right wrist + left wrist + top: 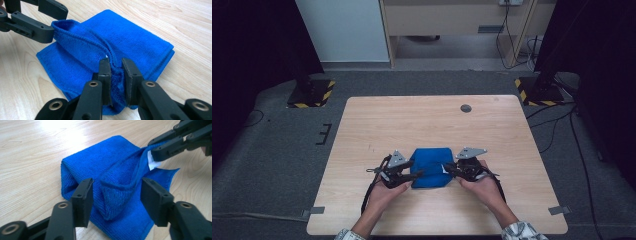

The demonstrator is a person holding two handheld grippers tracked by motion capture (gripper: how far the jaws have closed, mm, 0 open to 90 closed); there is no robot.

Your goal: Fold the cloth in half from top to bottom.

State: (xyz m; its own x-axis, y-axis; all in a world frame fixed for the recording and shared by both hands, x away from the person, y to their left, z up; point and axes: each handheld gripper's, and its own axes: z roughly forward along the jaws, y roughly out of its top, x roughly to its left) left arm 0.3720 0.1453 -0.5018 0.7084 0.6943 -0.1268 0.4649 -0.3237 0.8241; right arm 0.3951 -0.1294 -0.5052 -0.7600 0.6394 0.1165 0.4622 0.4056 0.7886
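Note:
A folded blue cloth (430,167) lies on the wooden table (422,120) near the front edge, between my two grippers. In the left gripper view my left gripper (116,187) stands open, with a raised fold of the cloth (100,162) between the jaws and no pad touching it. My right gripper (115,67) is shut on a bunched edge of the cloth (140,37) and holds that edge lifted. A white label (152,162) shows at the pinched edge. In the high view the left gripper (414,176) and the right gripper (448,170) flank the cloth.
A small dark round hole (466,108) sits near the table's far edge. Black stands on yellow-and-black striped bases (312,92) (537,90) flank the far corners on grey carpet. Cables (562,120) run along the floor at the right.

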